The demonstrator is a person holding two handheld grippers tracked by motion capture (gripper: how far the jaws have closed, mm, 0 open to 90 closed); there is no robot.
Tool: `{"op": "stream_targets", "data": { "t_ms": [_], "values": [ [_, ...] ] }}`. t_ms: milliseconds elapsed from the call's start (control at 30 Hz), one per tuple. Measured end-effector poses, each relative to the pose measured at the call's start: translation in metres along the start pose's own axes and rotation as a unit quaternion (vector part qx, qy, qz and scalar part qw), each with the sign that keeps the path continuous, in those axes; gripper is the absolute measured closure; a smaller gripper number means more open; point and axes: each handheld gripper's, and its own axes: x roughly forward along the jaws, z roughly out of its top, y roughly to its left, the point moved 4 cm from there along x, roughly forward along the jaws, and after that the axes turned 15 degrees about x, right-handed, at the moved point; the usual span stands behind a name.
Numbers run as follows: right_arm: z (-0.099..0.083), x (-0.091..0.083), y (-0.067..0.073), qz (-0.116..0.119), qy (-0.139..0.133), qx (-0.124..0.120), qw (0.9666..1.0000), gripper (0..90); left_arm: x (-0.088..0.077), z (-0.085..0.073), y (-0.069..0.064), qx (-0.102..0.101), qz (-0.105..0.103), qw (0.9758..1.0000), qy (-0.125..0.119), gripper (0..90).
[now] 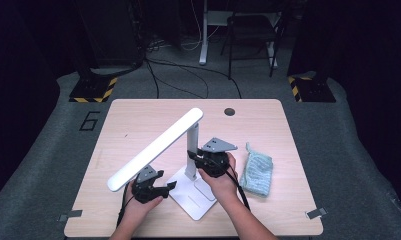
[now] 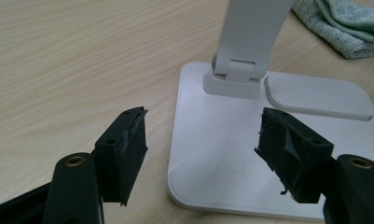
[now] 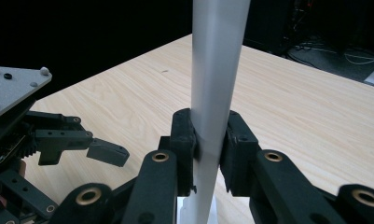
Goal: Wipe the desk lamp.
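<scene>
A white desk lamp stands near the front middle of the table, with a flat square base (image 1: 195,197), an upright post (image 1: 192,150) and a long light bar (image 1: 155,149) slanting down to the left. My right gripper (image 1: 194,157) is shut on the post; in the right gripper view its pads (image 3: 184,135) press both sides of the post (image 3: 217,60). My left gripper (image 1: 170,187) stands open at the base's left edge. In the left gripper view its jaws (image 2: 203,114) straddle the base's near corner (image 2: 212,154) without touching it.
A folded pale green cloth (image 1: 257,171) lies right of the lamp, also seen as cloth (image 2: 348,23) behind the base. The wooden table (image 1: 138,120) has a cable hole (image 1: 229,111) at the back. Chair legs and cables sit on the floor beyond.
</scene>
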Motion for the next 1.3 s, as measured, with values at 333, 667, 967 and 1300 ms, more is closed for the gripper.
{"op": "stream_targets", "data": {
  "t_ms": [333, 667, 967, 1300],
  "values": [
    [-0.004, -0.005, -0.001, -0.017, -0.013, -0.009, 0.9997, 59.8, 0.002, -0.003, 0.001, -0.009, -0.003, 1.0, 0.0, 33.0],
    [-0.064, -0.054, -0.006, -0.073, -0.002, -0.027, 0.9969, 51.4, 0.006, -0.007, 0.001, -0.01, -0.005, 0.9999, 0.005, 33.2],
    [-0.11, -0.069, -0.011, -0.069, 0.032, -0.042, 0.9962, 45.3, 0.007, -0.008, 0.0, -0.003, -0.002, 1.0, 0.005, 33.2],
    [-0.128, -0.064, -0.016, -0.058, 0.045, -0.023, 0.997, 49.0, 0.006, -0.01, 0.0, -0.004, -0.002, 1.0, -0.001, 34.2]
  ]
}}
